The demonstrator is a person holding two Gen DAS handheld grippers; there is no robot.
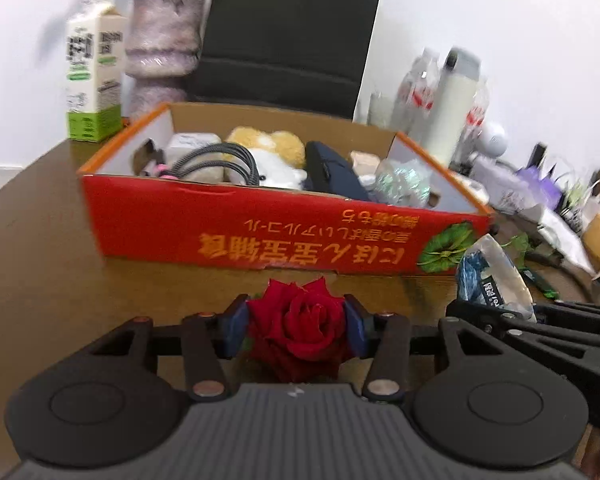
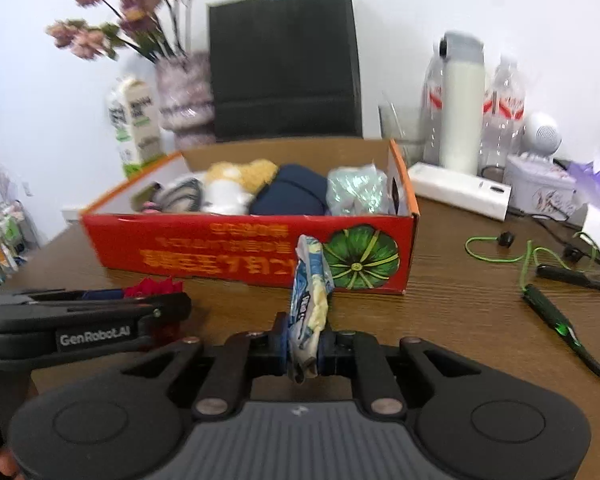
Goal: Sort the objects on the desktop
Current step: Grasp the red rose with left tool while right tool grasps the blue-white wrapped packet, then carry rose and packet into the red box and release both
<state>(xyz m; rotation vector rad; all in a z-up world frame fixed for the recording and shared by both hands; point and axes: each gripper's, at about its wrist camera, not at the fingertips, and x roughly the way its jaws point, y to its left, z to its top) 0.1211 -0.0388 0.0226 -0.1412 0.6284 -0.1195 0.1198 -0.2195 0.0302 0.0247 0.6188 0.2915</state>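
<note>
A: What is held?
B: A red rose [image 1: 296,326] is clamped by the left gripper [image 1: 296,326], a crumpled snack packet [image 2: 306,312], apparently, by the right gripper [image 2: 303,346], both just before the red box [image 2: 220,248].
A: Next?
B: Both are to be lifted over its front wall and released inside.

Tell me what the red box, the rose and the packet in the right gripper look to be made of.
Red printed box: corrugated cardboard, matte; brown unprinted inside wall shows.
Red rose: soft layered petals; real or fabric, cannot tell.
Blue-and-white snack packet: thin glossy plastic film, crinkled and creased where the right gripper pinches it.
</note>
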